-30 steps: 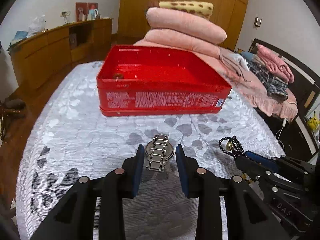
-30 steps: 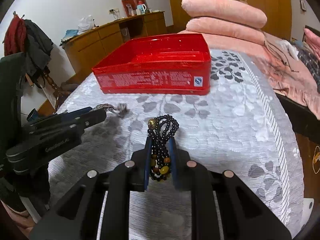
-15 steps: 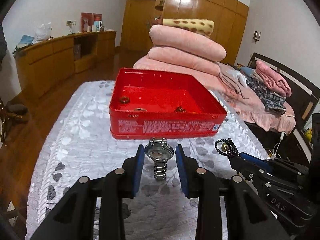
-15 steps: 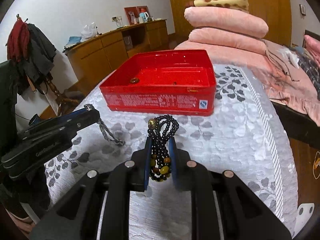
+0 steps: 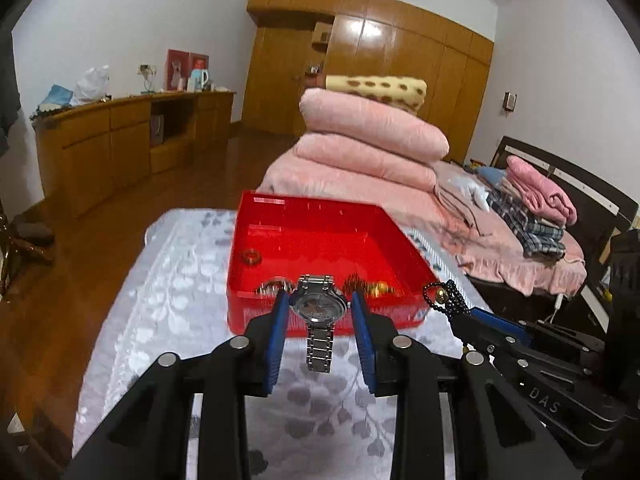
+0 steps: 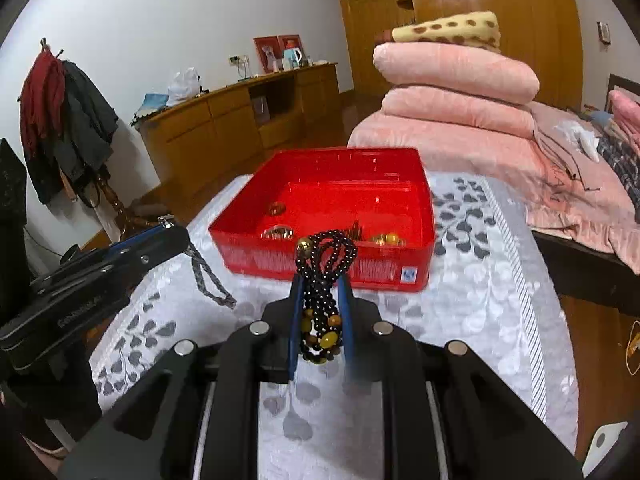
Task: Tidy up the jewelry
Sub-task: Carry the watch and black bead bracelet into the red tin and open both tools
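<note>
Steel watch (image 5: 319, 307) is hanging clamped between the left gripper (image 5: 319, 322) pads, just near of the red box (image 5: 280, 322); the right gripper (image 6: 321, 312) is pinching the dark beads (image 6: 322, 280). Each load probably needs carrying over the near wall before release. The box floor is lying mostly bare toward the far side, and the bedspread (image 6: 472, 280) around it is open.

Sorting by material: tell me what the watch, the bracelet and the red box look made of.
Watch: polished steel, probably; bright silvery links. Beaded bracelet: glossy dark beads plus amber ones, stone or glass, unclear. Red box: glossy, reflective walls, printed side; painted tin likely.
</note>
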Tool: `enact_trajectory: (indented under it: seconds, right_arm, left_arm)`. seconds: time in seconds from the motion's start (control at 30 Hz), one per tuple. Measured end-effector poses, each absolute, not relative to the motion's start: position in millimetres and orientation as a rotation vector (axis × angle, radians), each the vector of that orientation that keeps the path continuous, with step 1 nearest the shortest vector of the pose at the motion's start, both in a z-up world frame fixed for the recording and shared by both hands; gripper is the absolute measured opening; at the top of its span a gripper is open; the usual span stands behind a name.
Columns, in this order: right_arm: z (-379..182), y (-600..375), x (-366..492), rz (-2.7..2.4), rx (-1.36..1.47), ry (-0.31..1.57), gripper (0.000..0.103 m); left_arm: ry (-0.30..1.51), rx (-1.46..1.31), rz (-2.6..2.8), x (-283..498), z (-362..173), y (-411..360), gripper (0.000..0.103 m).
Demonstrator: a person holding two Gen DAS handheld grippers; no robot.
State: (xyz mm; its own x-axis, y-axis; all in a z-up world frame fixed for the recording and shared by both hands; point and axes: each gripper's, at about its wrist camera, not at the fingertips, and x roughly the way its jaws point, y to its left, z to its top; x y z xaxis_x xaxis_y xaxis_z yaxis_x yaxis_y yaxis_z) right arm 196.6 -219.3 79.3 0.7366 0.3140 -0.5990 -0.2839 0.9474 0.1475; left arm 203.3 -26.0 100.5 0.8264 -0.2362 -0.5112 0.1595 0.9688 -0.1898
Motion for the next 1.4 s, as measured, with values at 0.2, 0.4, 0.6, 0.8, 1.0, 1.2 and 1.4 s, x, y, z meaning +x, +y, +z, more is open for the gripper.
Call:
enact_trajectory:
  seconds: [0.2, 0.4, 0.6, 0.8, 1.0, 1.2, 1.4]
  right_arm:
    - [87, -218, 218, 0.327, 0.063, 0.662, 0.016]
    - [85, -215, 240, 0.323, 0.078, 0.683, 0.016]
    - [83, -212, 262, 0.315, 0.087, 0.697, 0.016]
    - [77, -212, 288, 0.308, 0.098, 0.722, 0.016]
    - [70, -211, 315, 0.301, 0.103, 0.747, 0.016]
    - [57, -209, 335, 0.292, 0.107, 0.784, 0.016]
    - [47, -207, 347, 0.267, 0.102, 0.8, 0.02]
  left_arm:
    - [0.551, -0.142, -0.199, 225, 109, -26, 0.031]
    - [0.553, -0.149, -0.184, 249, 109, -25, 0.031]
    - [0.548, -0.152, -0.173, 271, 110, -26, 0.031]
    - [0.559, -0.152, -0.17, 295, 104, -28, 0.031]
    - [0.591, -0.155, -0.168, 325, 90, -30, 0.031]
    - [0.637, -0.15, -0.158, 344, 72, -31, 0.031]
    - [0.691, -0.135, -0.154, 359, 57, -34, 0.032]
